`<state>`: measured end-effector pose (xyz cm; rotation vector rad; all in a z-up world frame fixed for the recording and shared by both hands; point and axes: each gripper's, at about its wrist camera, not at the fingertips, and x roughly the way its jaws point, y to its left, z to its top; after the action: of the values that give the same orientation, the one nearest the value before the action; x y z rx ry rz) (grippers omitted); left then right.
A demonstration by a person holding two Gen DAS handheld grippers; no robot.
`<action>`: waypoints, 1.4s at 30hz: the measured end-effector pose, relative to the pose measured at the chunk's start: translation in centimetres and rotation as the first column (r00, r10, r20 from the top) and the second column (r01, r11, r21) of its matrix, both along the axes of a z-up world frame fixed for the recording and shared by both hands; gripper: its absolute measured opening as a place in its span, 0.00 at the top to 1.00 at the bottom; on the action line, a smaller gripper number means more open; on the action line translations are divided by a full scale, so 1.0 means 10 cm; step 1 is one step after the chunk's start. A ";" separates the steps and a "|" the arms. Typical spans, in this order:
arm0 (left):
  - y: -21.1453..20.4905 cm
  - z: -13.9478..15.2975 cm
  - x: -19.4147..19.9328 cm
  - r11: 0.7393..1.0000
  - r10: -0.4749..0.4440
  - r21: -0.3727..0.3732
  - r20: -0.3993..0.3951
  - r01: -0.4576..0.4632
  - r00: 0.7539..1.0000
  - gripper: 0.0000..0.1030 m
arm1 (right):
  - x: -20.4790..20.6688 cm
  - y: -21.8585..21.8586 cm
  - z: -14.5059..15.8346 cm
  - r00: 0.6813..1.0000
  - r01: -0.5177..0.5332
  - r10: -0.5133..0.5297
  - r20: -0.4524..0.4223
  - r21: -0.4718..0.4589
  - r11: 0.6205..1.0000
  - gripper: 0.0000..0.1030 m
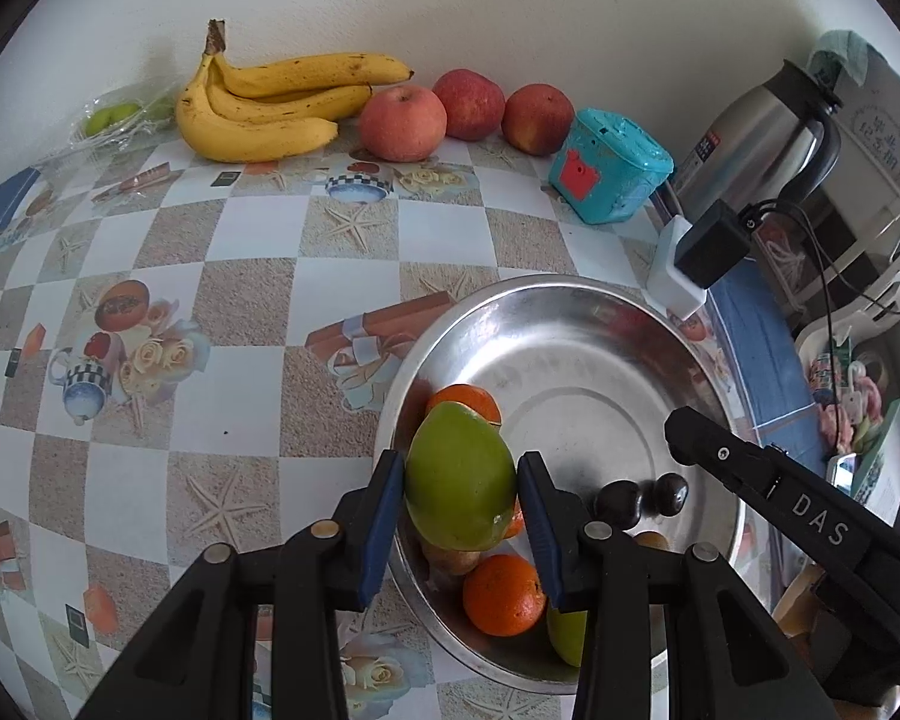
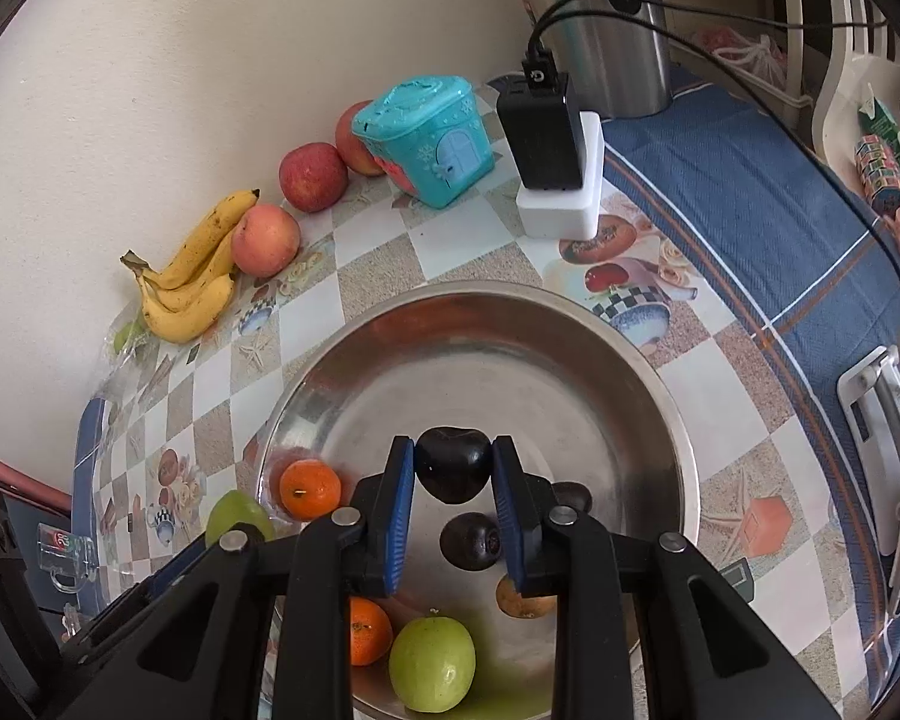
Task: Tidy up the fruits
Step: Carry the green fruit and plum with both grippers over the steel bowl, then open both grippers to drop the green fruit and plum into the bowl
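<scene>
Steel catches the light from the wide bowl (image 1: pixel 576 324) on the chequered, flower-printed tablecloth (image 1: pixel 240 300), and both grippers are over it.

Far left, against the wall, lies a clear bag of small green fruits (image 1: pixel 114 117). Just beside it is a bunch of bananas (image 1: pixel 258 108), and next come three red apples (image 1: pixel 403 123) in a row. A turquoise house-shaped box (image 1: pixel 609 165) follows, then a white block with a black charger (image 1: pixel 711 243) plugged on top, and a steel thermos jug (image 1: pixel 768 138) at the far right.

Over the near left part of the bowl, the left gripper (image 1: pixel 461 477) has its blue pads pressed against both sides of a green mango (image 1: pixel 459 477), held upright above the other fruit. Beneath and behind it sit two oranges (image 1: pixel 503 594), a brownish fruit and another green fruit at the bowl's near edge.

To the right, the right gripper (image 2: pixel 453 465) has its fingers narrowed onto a dark plum (image 2: pixel 453 465), clamped at the tips above the bowl's floor. Another dark plum (image 2: pixel 471 540) lies under it, a third peeks out behind the right finger, and a green apple (image 2: pixel 432 663) rests near the rim.
</scene>
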<state>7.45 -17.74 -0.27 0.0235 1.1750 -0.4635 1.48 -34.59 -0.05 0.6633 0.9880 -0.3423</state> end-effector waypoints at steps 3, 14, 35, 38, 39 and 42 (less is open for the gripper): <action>0.00 -0.02 0.00 1.000 0.003 0.014 0.007 -0.003 1.000 0.60 | 0.03 0.04 -0.04 1.000 -0.017 0.017 -0.006 0.006 1.000 0.74; 0.02 -0.06 0.02 1.000 0.018 0.024 0.012 -0.019 1.000 0.60 | 0.13 0.19 -0.11 0.997 -0.074 0.073 -0.036 -0.010 0.997 0.74; 0.05 -0.10 0.05 0.999 0.035 0.010 -0.011 -0.034 0.999 0.59 | 0.21 0.31 -0.22 0.990 -0.119 0.118 -0.078 -0.013 0.993 0.73; 0.05 -0.09 0.06 0.999 0.035 0.001 -0.011 -0.035 0.999 0.59 | 0.21 0.32 -0.24 0.989 -0.119 0.117 -0.085 -0.012 0.993 0.73; 0.05 -0.07 0.05 0.999 0.036 -0.001 -0.008 -0.036 0.999 0.58 | 0.21 0.32 -0.24 0.989 -0.118 0.117 -0.086 -0.012 0.993 0.73; 0.06 -0.04 0.05 0.999 0.035 -0.009 0.001 -0.035 0.999 0.58 | 0.21 0.31 -0.22 0.990 -0.115 0.114 -0.083 -0.012 0.993 0.73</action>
<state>7.95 -17.17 -0.62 -0.0045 1.1709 -0.4382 3.56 -31.45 -2.27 0.5784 1.0955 -0.2780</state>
